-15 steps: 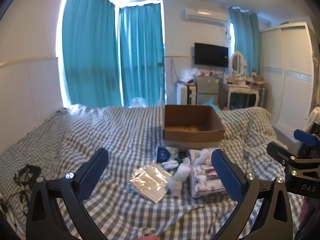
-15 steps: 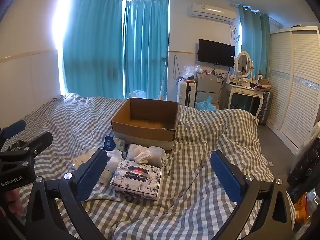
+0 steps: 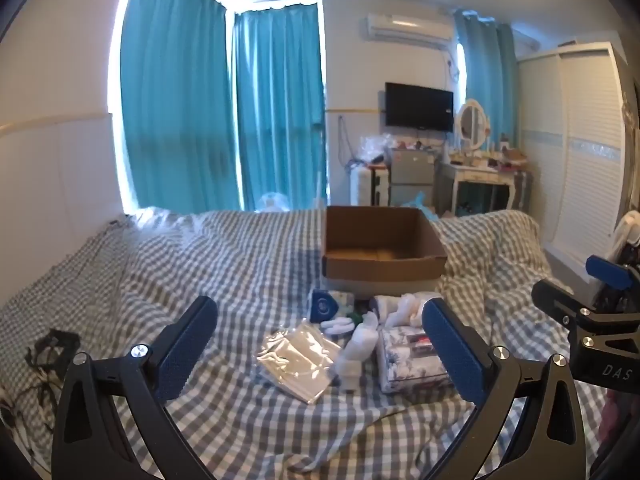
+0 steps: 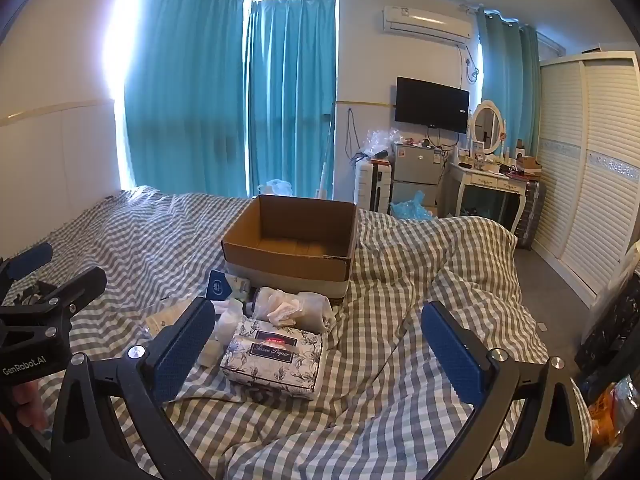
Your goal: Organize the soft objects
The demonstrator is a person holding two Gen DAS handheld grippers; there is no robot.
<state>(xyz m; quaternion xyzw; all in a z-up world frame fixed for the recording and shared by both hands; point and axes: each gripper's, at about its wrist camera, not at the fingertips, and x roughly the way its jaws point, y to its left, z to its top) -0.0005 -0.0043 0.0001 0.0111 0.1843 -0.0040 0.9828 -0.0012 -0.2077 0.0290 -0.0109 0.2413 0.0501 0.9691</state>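
Observation:
An open cardboard box [image 3: 382, 258] [image 4: 294, 246] stands on the checked bed cover. In front of it lies a small heap: a floral tissue-paper pack [image 4: 274, 356] [image 3: 404, 354], a crumpled white cloth bundle [image 4: 294, 306], a clear plastic bag [image 3: 298, 354], a white soft piece [image 3: 358, 346] and a blue-labelled packet [image 3: 323, 306] [image 4: 219, 287]. My left gripper [image 3: 320, 332] hovers open short of the heap, nothing between its fingers. My right gripper [image 4: 320, 330] is also open and empty, with the tissue pack just beyond its left finger.
A dark tangle of straps [image 3: 50, 346] lies at the bed's left side. Beyond the bed stand teal curtains, a small fridge [image 4: 414, 178], a dressing table [image 4: 490, 184] and a white wardrobe [image 4: 592, 168]. A hand [image 4: 24, 404] holds the left gripper's body.

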